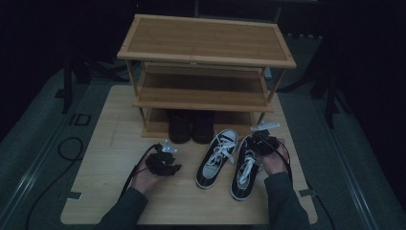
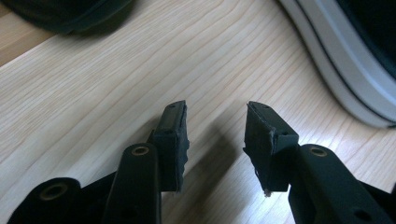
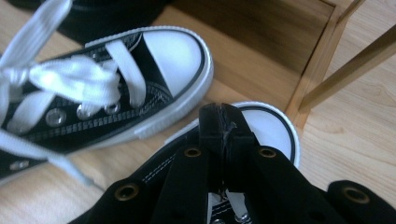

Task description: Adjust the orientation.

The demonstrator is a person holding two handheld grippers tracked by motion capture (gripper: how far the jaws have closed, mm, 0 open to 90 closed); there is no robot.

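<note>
High view: two black-and-white sneakers lower centre-right, toes toward the bamboo shoe rack (image 1: 206, 52) at top.
Right sneaker (image 1: 245, 165): long axis near vertical in frame, toe up; right gripper (image 1: 262, 143) sits over its toe end.
Right gripper state: jaws together; right gripper view puts the closed tips (image 3: 223, 122) just above the white toe cap (image 3: 275, 128). Whether they pinch the tongue or a lace, can't tell.
Left sneaker (image 1: 216, 158): between the two grippers, toe tilted up-right.
Left gripper (image 1: 163, 163): jaws apart, nothing between; bare wood under them (image 2: 217, 135), sneaker sole at far right (image 2: 345, 70).
Nearer hand: right.
Surface: light wooden board (image 1: 110, 158); black boots (image 1: 190, 125) on the rack's bottom shelf.
Room: dark, grey floor.
</note>
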